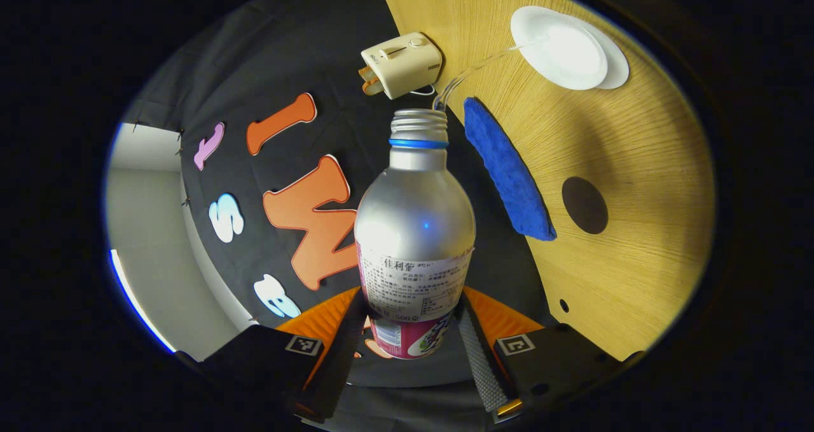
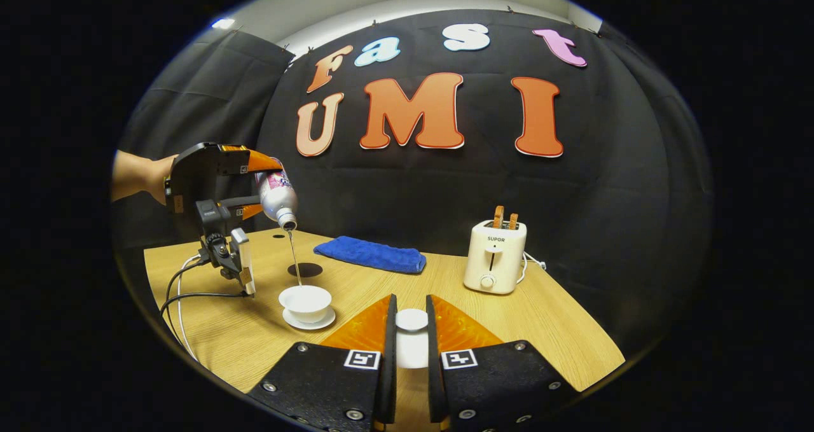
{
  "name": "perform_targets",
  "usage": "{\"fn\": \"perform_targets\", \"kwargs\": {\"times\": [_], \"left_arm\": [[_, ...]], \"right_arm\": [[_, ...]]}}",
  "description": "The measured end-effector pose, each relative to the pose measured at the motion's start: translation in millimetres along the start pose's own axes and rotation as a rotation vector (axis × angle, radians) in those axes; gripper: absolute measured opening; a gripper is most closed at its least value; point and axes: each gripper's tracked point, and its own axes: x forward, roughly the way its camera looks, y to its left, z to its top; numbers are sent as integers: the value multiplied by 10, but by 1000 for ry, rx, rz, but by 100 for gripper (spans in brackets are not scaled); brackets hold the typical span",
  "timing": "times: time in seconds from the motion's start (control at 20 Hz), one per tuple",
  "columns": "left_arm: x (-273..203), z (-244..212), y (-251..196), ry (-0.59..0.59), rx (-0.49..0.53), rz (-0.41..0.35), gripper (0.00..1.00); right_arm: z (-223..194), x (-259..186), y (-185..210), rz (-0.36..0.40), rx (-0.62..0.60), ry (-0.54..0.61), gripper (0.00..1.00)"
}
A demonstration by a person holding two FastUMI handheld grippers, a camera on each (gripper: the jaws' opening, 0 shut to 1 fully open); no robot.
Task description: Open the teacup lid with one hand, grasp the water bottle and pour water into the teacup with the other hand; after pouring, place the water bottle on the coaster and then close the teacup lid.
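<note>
**Pour in progress: bottle tilted over the open teacup**

Item 1, water bottle (image 1: 414, 228): I am holding it in the left gripper (image 1: 407, 330), the 2 fingers pressing on its lower labelled body from either side. It is tipped mouth-down above the desk (image 1: 636, 279), cap off, and a thin stream (image 2: 294, 257) is running from its neck. Smooth metal-looking wall, so I am judging it stiff but slippery; the straight lower section is the safest place to keep hold, and it should be getting lighter as it empties.

Item 2, teacup (image 2: 306, 301): white, standing on its saucer (image 2: 310, 320) on the desk, open and taking the stream. Water level too small to tell. Likely ceramic, fragile, easily nudged.

Item 3, teacup lid (image 2: 412, 320): I am carrying it in the right gripper (image 2: 411, 349), fingers nearly together and pinching it at both edges, held just to the side of the cup. Small, hard and probably slick; the grip wants to be steady.

Item 4, coaster (image 1: 584, 205): dark round disc lying bare on the desk near the blue cloth (image 1: 507, 168), waiting for the bottle.
</note>
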Motion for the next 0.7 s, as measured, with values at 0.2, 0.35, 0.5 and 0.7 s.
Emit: {"fn": "perform_targets", "kwargs": {"times": [0.2, 0.35, 0.5, 0.7], "left_arm": [[-1, 74, -22, -8, 49, 24, 84], [-11, 104, -26, -13, 57, 34, 87], [-41, 184, -47, -19, 82, 53, 82], [-88, 386, -140, -50, 109, 61, 84]], "right_arm": [[-91, 12, 46, 12, -4, 18, 20], [-86, 7, 23, 10, -10, 18, 20], [-67, 8, 32, 18, -1, 15, 20], [-91, 24, 27, 19, -8, 24, 20]]}}
